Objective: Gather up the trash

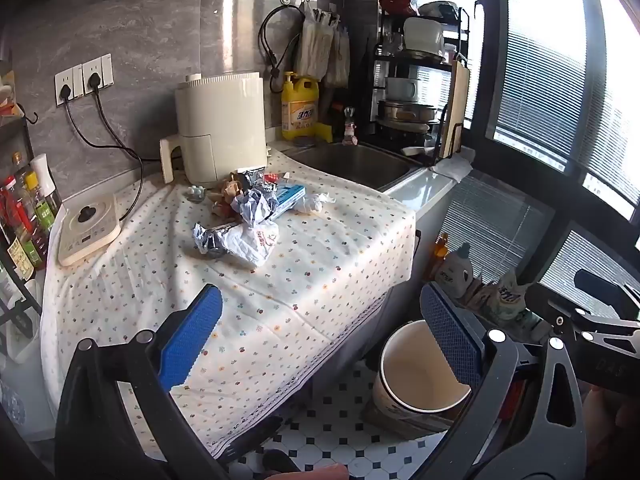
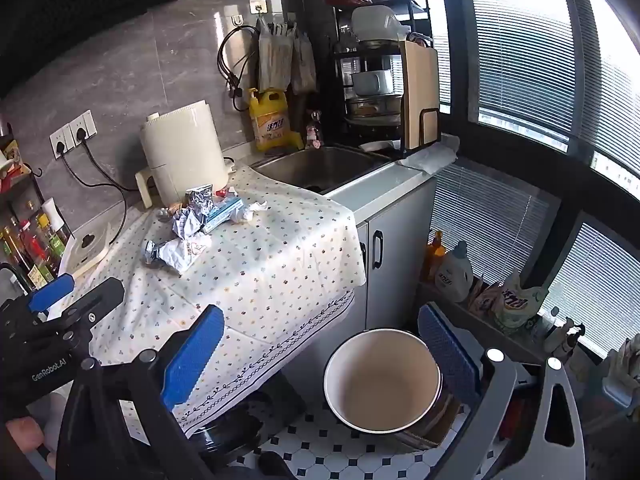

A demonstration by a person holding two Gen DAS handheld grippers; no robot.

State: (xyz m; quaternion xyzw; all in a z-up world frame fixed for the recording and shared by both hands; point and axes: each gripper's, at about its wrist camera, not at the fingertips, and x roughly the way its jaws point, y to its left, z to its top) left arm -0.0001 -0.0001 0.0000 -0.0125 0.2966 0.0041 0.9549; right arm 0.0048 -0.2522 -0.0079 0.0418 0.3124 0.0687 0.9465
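Left gripper (image 1: 320, 336): nearest lens, jaws standing wide, gripping nothing, hovering over cloth (image 1: 280, 280) edge.
Right gripper (image 2: 320, 352): likewise gaping, carrying nothing, hanging above bin (image 2: 380, 384).
Bin: sitting on floor at 5 o'clock of counter, mouth up, apparently holding nothing; likely waiting below edge for drops.
Trash (image 1: 248, 208): lying heaped at 12 o'clock, mid-cloth, just before fryer (image 1: 220, 128); crumpled paper, foil, blue box touching; well apart from both grippers.
Sink (image 1: 352, 164): sitting at 1 o'clock beyond the cloth.
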